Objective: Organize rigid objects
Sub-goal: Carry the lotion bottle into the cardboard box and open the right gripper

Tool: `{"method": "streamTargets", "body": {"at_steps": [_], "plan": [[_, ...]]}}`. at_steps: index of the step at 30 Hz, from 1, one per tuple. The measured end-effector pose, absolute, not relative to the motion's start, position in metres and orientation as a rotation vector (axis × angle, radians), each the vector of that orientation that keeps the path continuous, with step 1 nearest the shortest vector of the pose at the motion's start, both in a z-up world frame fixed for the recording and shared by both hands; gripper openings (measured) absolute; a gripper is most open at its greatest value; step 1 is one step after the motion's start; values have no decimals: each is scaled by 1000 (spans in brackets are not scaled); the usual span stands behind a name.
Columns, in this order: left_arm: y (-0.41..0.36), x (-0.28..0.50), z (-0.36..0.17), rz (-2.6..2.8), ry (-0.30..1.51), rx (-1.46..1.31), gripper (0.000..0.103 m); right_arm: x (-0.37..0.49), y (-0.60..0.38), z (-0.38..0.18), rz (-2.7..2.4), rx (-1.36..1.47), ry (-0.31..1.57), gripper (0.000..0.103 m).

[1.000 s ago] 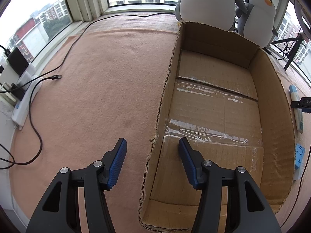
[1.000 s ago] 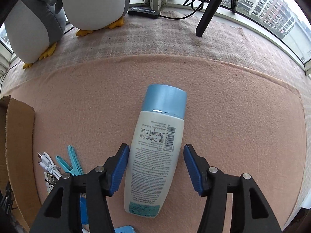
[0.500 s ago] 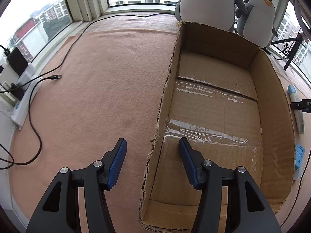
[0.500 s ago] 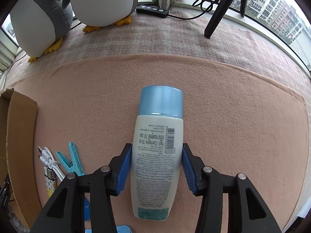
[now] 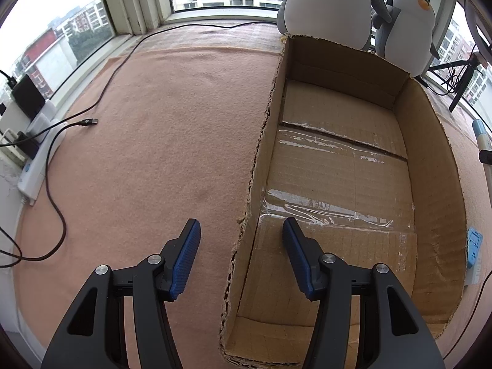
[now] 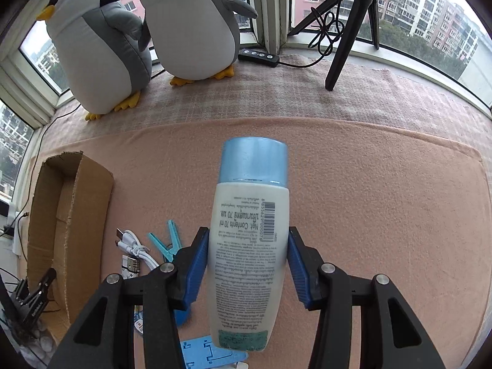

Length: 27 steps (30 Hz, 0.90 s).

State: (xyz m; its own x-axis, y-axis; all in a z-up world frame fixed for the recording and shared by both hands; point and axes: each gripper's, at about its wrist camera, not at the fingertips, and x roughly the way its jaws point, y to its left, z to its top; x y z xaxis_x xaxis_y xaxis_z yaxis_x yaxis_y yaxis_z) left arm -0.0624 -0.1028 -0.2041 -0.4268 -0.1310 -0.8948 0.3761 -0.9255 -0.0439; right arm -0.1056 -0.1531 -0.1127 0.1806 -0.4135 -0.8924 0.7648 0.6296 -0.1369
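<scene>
My right gripper (image 6: 248, 233) is shut on a white bottle (image 6: 246, 264) with a light blue cap. Both blue pads press its sides, and it is held off the pink blanket, cap pointing away. The open cardboard box (image 6: 86, 203) lies to its left with nothing inside. In the left wrist view my left gripper (image 5: 241, 224) stands open over the box (image 5: 430, 169). Its fingers straddle the torn left wall without touching it. The bottle (image 5: 480, 132) shows at that view's right edge.
Two plush penguins (image 6: 190, 24) and a tripod (image 6: 350, 30) stand by the windows. A teal clothespin (image 6: 167, 243), a white USB cable (image 6: 135, 249) and a blue flat item (image 6: 209, 353) lie between bottle and box. Black cables (image 5: 55, 215) and a power strip (image 5: 40, 163) lie left of the box.
The right jaws closed onto the bottle, then lifted it off the blanket as the view tilted up toward the windows. The left gripper has not moved.
</scene>
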Motion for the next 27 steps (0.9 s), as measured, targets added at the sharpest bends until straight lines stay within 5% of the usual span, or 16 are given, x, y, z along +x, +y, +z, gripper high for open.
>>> {"method": "streamTargets", "body": {"at_steps": [11, 27], "plan": [[-102, -62, -205, -2406, 337, 1462, 55, -27, -60, -96, -612, 267, 1050, 45], [-100, -60, -206, -2412, 325, 1442, 55, 27, 9, -150, -471, 116, 1135, 46]]}}
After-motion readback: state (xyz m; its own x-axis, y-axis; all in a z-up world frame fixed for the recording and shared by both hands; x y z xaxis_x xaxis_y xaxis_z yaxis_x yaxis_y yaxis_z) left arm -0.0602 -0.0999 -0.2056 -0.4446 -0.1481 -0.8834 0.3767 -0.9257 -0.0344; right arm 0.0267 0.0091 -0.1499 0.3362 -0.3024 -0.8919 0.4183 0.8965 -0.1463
